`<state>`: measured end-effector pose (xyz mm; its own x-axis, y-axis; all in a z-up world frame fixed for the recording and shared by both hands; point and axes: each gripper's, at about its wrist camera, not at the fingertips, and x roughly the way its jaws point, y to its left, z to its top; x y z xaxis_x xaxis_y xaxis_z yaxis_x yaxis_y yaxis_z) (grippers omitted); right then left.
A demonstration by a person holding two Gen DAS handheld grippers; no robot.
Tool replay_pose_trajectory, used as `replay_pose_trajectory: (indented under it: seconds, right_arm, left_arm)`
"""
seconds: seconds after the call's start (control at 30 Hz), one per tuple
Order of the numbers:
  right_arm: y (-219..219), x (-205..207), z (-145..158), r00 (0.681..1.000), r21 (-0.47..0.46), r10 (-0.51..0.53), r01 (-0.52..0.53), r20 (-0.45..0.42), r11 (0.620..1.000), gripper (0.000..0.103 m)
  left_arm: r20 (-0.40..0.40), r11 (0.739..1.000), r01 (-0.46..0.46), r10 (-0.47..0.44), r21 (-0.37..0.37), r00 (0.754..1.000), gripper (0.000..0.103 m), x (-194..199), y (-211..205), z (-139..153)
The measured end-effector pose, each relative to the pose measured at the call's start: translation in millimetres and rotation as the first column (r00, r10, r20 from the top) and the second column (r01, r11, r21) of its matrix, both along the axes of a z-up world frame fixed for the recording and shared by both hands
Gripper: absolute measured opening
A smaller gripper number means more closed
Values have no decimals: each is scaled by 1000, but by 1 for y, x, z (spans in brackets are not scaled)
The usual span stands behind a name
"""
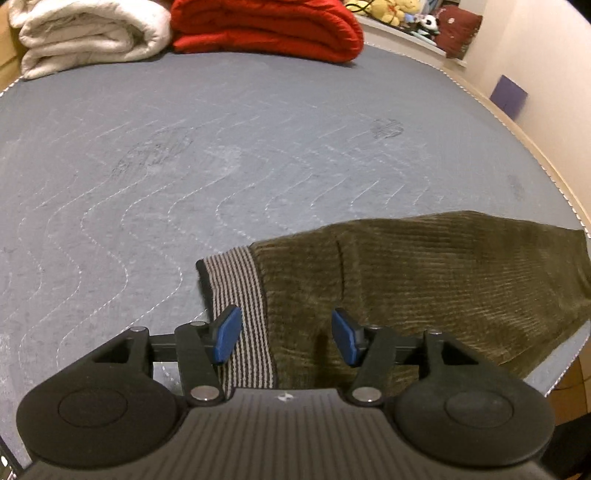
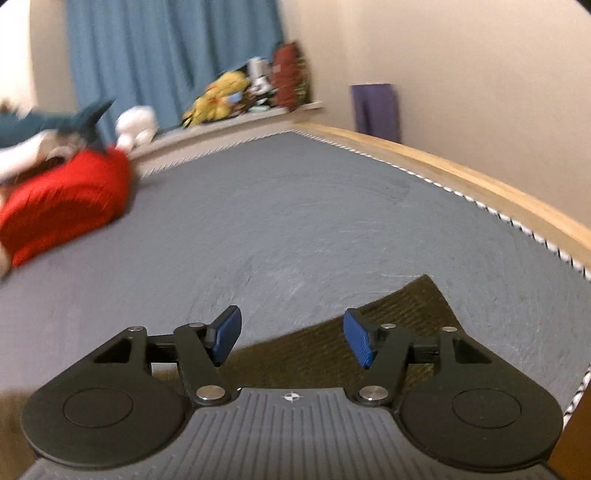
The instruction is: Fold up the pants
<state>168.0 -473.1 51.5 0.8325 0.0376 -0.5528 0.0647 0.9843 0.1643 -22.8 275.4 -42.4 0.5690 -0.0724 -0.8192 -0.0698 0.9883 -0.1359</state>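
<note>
Olive corduroy pants (image 1: pixel 424 280) lie flat on the grey quilted mat (image 1: pixel 221 166), with a striped waistband (image 1: pixel 240 291) at their left end. My left gripper (image 1: pixel 286 338) hovers over the waistband end, open, its blue pads apart and pressing on nothing. In the right wrist view a corner of the same pants (image 2: pixel 399 317) shows on the mat (image 2: pixel 295 221). My right gripper (image 2: pixel 291 339) is open above that cloth, nothing held between its pads. That view is blurred.
A folded white blanket (image 1: pixel 88 37) and a folded red blanket (image 1: pixel 266 29) sit at the mat's far edge. Stuffed toys (image 1: pixel 395 11) line a ledge behind. A wooden frame (image 2: pixel 461 177) borders the mat's right side, by the wall and a purple object (image 2: pixel 375 110).
</note>
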Motion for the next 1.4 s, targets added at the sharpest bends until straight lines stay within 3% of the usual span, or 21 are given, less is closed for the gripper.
replay_pose_trajectory:
  seconds: [0.07,0.13,0.2,0.3,0.37,0.4,0.47,0.6,0.67,0.73,0.77,0.8,0.83,0.93,0.97,1.03,1.1,1.17,1.23,1.3,1.4]
  right_arm:
    - [-4,-3,-4,999,18,-21,21,-32,1000,64]
    - [-13,-6,-8,995,66,-66,71,-76,995,64]
    - [-21,-9,-14,988,117,-103,116,-115,986,64]
    - [-28,-18,-23,976,165,-138,165,-166,972,64]
    - [-27,-24,-29,972,173,-149,181,-181,968,64]
    - [-27,-27,-30,971,175,-153,186,-186,967,64]
    - [-26,-31,-31,970,178,-155,189,-188,966,64]
    - [-26,-37,-31,969,169,-163,196,-187,966,64]
    - [-27,-39,-32,964,164,-185,218,-193,962,64]
    - [-31,-41,-36,953,149,-214,249,-213,957,64]
    - [-33,-41,-39,947,141,-228,263,-226,954,64]
    - [-36,-41,-43,939,132,-243,281,-244,951,64]
    - [-38,-40,-47,932,126,-255,294,-259,947,64]
    - [-46,-40,-55,916,119,-277,321,-291,939,64]
    - [-48,-39,-56,915,115,-276,320,-296,940,64]
    - [-48,-37,-60,915,96,-268,308,-302,946,64]
    - [-47,-35,-64,916,74,-259,294,-307,953,64]
    - [-45,-33,-69,913,57,-253,285,-321,957,64]
    - [-45,-31,-75,906,60,-250,286,-341,956,64]
    - [-47,-28,-80,899,59,-254,293,-358,954,64]
    - [-49,-26,-86,894,38,-255,289,-369,957,64]
  left_arm:
    - [17,998,-46,45,48,999,63,-4,-2,4]
    - [23,993,-78,77,85,997,77,-7,-3,7]
    - [2,996,-69,70,60,998,81,-8,-3,3]
    - [-49,998,-61,61,-1,997,80,-4,-1,-10]
    - [-74,998,-51,53,21,996,66,-3,-3,-19]
    - [-71,995,-32,39,91,997,48,-4,-7,-19]
    - [-34,991,2,3,131,999,33,-11,-13,-9]
    - [52,992,-37,30,120,998,27,-36,-12,25]
    - [9,987,-16,14,159,1000,28,-42,-18,19]
    - [-90,967,50,-29,251,996,38,-37,-30,-6]
    - [-110,953,72,-41,294,993,42,-36,-34,-13]
    - [-98,941,77,-46,328,994,53,-36,-36,-12]
    - [-70,924,65,-42,378,997,62,-37,-40,-5]
    - [83,852,17,-71,524,994,63,-48,-60,20]
    - [136,838,16,-108,545,985,63,-52,-69,27]
    - [193,862,99,-220,496,956,63,-56,-87,36]
    - [195,887,220,-319,407,927,62,-58,-103,37]
    - [163,877,307,-387,371,908,62,-55,-117,29]
    - [38,861,351,-391,367,920,62,-43,-121,5]
    - [-158,875,373,-340,307,927,63,-30,-114,-28]
    - [-139,900,346,-319,266,938,63,-21,-104,-17]
